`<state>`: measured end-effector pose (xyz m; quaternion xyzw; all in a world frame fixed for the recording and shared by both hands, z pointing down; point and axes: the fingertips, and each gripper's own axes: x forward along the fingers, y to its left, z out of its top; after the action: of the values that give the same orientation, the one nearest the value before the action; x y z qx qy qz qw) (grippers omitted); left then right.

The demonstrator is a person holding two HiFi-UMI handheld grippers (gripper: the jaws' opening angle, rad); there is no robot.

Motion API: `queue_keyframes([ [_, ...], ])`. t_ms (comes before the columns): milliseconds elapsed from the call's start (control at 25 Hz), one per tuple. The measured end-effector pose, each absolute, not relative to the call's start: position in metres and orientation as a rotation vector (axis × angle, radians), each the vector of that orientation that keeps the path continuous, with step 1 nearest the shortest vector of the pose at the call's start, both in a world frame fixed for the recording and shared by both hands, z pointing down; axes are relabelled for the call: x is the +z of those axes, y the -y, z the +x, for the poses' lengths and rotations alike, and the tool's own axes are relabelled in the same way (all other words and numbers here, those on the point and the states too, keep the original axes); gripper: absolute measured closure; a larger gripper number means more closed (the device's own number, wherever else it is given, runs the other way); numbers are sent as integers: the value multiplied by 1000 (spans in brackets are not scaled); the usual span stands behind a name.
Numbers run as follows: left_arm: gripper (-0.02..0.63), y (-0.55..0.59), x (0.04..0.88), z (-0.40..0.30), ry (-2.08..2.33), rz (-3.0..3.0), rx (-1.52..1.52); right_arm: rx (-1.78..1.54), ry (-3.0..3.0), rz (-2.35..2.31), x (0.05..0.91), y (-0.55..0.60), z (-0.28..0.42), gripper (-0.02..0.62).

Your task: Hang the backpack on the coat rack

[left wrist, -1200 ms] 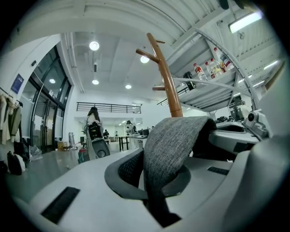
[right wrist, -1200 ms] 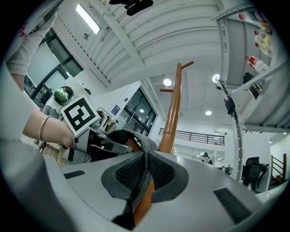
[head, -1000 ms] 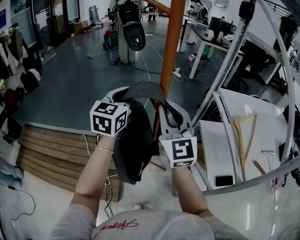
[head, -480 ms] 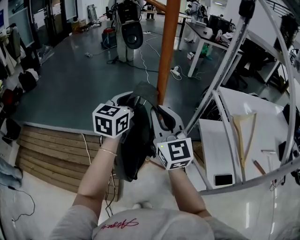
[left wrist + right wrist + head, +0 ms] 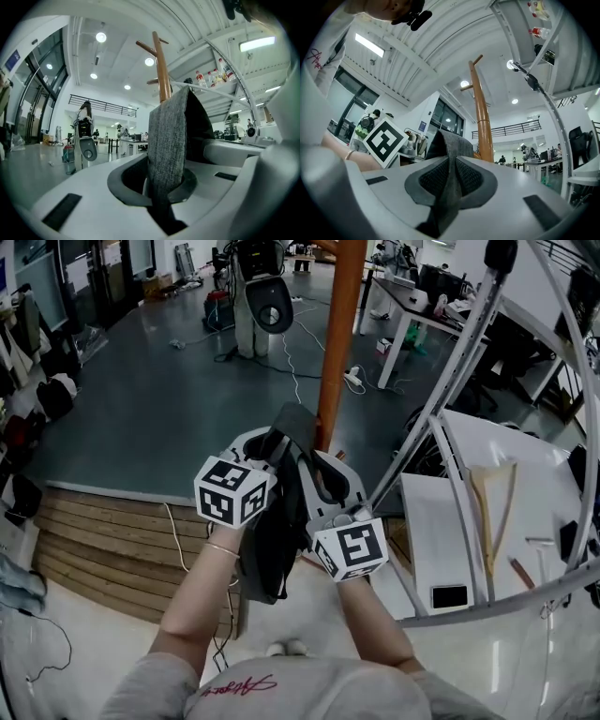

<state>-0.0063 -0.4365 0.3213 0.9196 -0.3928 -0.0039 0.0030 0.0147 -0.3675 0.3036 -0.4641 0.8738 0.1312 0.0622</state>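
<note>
A dark backpack (image 5: pixel 275 545) hangs between my two grippers, right in front of the orange-brown coat rack pole (image 5: pixel 337 329). Its grey top strap (image 5: pixel 293 425) stands up in a narrow loop close to the pole. My left gripper (image 5: pixel 259 442) is shut on one end of that strap (image 5: pixel 167 140), and the pole with its pegs (image 5: pixel 161 70) rises just behind it. My right gripper (image 5: pixel 336 480) is shut on the other end of the strap (image 5: pixel 451 143), with the pole (image 5: pixel 482 124) beyond. From the gripper views the bag's body is hidden.
A white table (image 5: pixel 530 488) with a phone (image 5: pixel 448 597) stands at the right, behind slanting metal frame bars (image 5: pixel 439 401). Wooden platform steps (image 5: pixel 98 540) lie at the lower left. A machine on a stand (image 5: pixel 262 296) and floor cables are beyond the pole.
Both grippers have sunk a little with the backpack and stayed by the pole. The strap, earlier spread in a wide arc between them, now stands bunched and narrow.
</note>
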Motion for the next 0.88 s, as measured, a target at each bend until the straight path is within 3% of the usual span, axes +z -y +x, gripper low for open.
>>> queue_keyframes([
  [320,545,414,308,-20,1394,2954,-381,488,-2612,-1410,304,360,11,549],
  [880,512,394,304,-23,1510,3000,-376,592,-2569,-1439,296,355,17,540],
])
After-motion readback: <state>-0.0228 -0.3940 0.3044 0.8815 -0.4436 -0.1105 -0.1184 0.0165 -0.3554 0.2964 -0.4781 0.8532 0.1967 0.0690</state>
